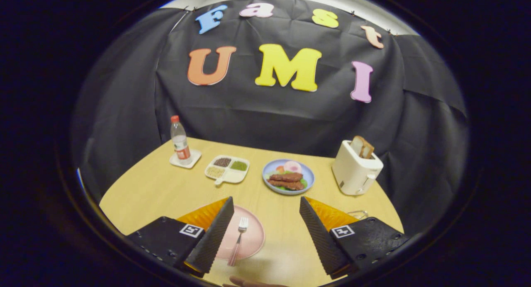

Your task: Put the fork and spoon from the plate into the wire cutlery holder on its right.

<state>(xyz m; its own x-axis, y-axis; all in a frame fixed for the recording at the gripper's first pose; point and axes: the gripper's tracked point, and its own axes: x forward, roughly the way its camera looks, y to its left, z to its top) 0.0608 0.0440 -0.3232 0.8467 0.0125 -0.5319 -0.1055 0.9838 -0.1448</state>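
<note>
Here the gripper [264, 229] is hovering with its fingers spread wide apart, gripping nothing. The fork [238, 240] is lying on the pink plate [253, 237] near the surface's [166, 187] near edge, between the fingers and just beside the left one, which is covering part of the plate. A bit of the wire cutlery holder [359, 214] is peeking out behind the right finger. Beyond the fingers, toward the far edge, a bottle [180, 142] on a coaster, a divided tray [227, 169], a blue plate of food [288, 177] and a toaster [356, 169] holding bread are standing in a row. A fingertip [244, 283] is showing at the near edge.
</note>
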